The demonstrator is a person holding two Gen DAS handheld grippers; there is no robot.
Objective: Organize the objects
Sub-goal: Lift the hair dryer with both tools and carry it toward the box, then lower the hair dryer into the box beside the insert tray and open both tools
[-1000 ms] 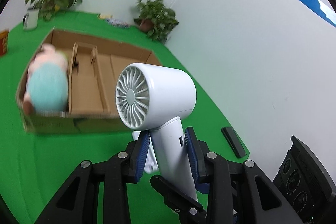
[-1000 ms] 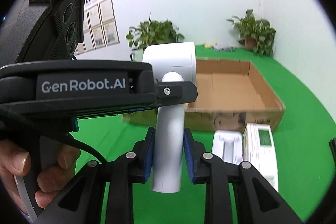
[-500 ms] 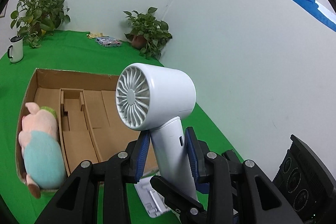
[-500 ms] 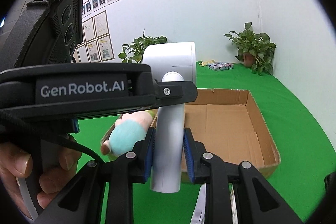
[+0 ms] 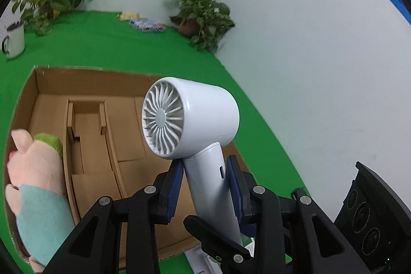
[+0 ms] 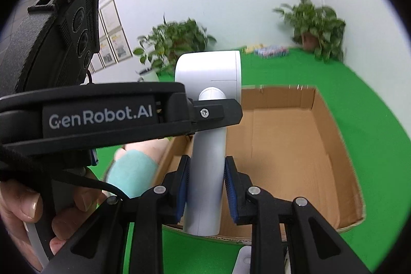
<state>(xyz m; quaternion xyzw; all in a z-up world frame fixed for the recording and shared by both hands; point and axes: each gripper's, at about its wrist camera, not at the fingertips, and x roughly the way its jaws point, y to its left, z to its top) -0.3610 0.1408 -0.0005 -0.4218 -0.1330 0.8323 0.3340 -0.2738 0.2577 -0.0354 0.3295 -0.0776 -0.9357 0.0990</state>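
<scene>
One white fan (image 5: pixel 195 117), one cardboard box (image 5: pixel 84 78), one plush pig (image 5: pixel 36 184), two potted plants (image 5: pixel 203 14), one mug (image 5: pixel 14 40) and two grippers are in view on the green surface (image 5: pixel 115 43). The fan stands upright with its handle clamped by both tools: the left gripper (image 5: pixel 205 186) presses its blue pads on the handle just under the head, and the right gripper (image 6: pixel 206 186) presses its pads on the handle lower down; each is narrowly parted, closed on the handle. The fan hangs over the near edge of the box, whose cardboard dividers show to the left of the fan head. The pig lies inside the box at its left end. A hand (image 6: pixel 23 209) grips the left tool's handle. Compared with a second ago, the box has come much closer beneath the fan, and the grips on the handle are unchanged.
</scene>
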